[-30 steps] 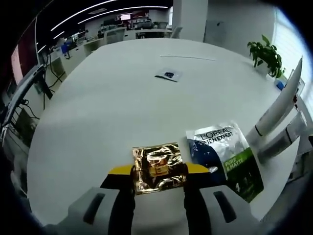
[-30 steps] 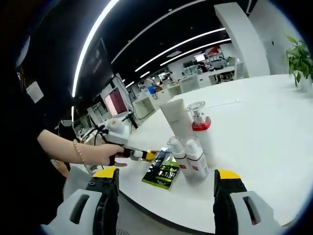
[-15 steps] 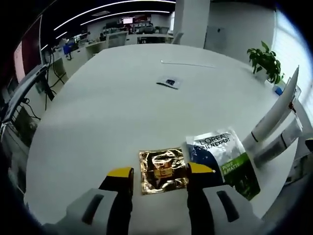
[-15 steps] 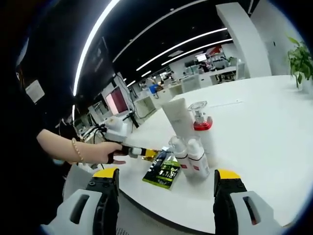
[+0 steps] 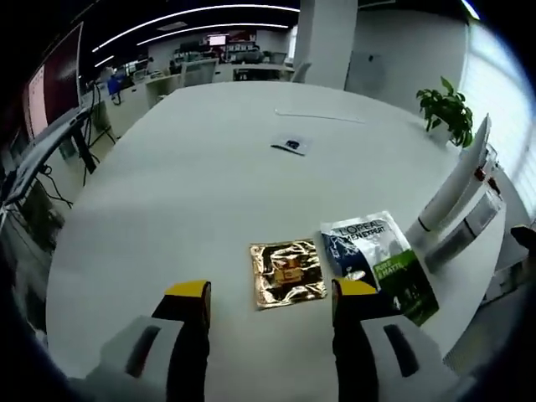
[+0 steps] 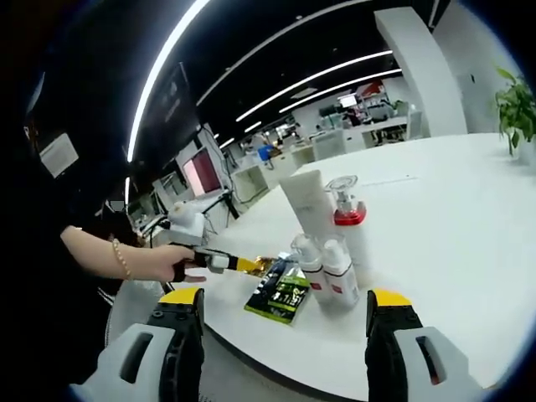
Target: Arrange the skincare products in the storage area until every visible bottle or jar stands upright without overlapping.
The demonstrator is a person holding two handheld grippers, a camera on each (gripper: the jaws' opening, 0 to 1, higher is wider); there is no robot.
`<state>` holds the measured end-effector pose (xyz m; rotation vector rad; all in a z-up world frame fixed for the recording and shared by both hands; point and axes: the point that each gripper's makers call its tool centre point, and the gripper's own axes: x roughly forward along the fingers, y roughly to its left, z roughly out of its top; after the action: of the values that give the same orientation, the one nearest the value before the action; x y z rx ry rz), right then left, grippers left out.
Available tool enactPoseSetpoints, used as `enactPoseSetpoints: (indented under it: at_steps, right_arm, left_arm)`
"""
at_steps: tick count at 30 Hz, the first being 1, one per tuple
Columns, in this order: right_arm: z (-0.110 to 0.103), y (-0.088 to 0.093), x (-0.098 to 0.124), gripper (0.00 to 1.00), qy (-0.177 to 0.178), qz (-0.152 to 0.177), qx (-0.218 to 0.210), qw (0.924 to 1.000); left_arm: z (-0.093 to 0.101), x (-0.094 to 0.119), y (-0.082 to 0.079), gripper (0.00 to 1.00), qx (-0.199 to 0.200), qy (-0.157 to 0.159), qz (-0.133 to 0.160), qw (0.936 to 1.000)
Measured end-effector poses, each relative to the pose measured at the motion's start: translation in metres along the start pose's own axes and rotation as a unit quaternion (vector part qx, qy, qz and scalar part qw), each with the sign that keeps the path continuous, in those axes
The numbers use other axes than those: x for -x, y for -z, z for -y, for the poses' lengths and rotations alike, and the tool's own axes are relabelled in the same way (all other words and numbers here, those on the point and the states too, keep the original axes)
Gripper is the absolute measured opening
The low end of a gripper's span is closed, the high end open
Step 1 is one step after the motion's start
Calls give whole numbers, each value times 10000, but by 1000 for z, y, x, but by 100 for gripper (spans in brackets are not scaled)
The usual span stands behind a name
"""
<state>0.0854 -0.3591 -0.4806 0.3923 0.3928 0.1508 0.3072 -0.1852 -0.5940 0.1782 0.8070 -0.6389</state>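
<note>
Looking down my left gripper view, I see a gold foil sachet [image 5: 288, 273] lying flat on the white table [image 5: 193, 176], just ahead of my left gripper [image 5: 271, 295], whose yellow-tipped jaws stand apart with nothing between them and do not touch the sachet. Just beside the sachet lies a flat L'Oreal pouch [image 5: 379, 265] in dark blue and green, its near corner close to the sachet's edge. Past the pouch, white tubes [image 5: 449, 209] stand near the table's edge. Farther up the table lies a small card [image 5: 291, 145], well apart from everything else, and a potted plant [image 5: 448, 109] sits at the far side.

In my right gripper view, the right gripper [image 6: 285, 303] is held wide open and empty, off the table's near edge. Beyond it two small white pump bottles [image 6: 327, 270] stand upright side by side, with a tall white tube [image 6: 306, 203] and a clear red-collared bottle [image 6: 346, 209] upright behind them. The person's hand [image 6: 172, 261] holds the left gripper low over the sachet at the table's edge
</note>
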Motion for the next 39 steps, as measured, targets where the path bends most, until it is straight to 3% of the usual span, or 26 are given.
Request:
enactPoseSetpoints:
  at_steps: [12,21,24,29,31,34,39]
  right_arm:
    - [0,-1,1,85,17,17,80,10000]
    - [1,1,1,85,62,-38,71,9999]
    - [0,2,0,85,67,-74,74,9999]
    - [0,4,0,85,68,-134,67,9999]
    - [-1,4,0,85,61,-154,70,9998]
    - [-1,5,0,85,62,-175,73,9998]
    - [-1,6,0,85,67,-196,65,9998]
  left_arm:
    - [8,22,16,65,-76,552,-21,9984]
    - [13,53,25,74,1,906,-3,9959]
    - [7,64,27,78,-4,950,58,9955]
    - [7,89,27,82,235,1059,194,9939]
    - [7,91,19,85,368,1135,327,9923]
    - [7,100,13,91,8,1082,381,9934]
    - [5,101,13,96,-5,1275,352,9912]
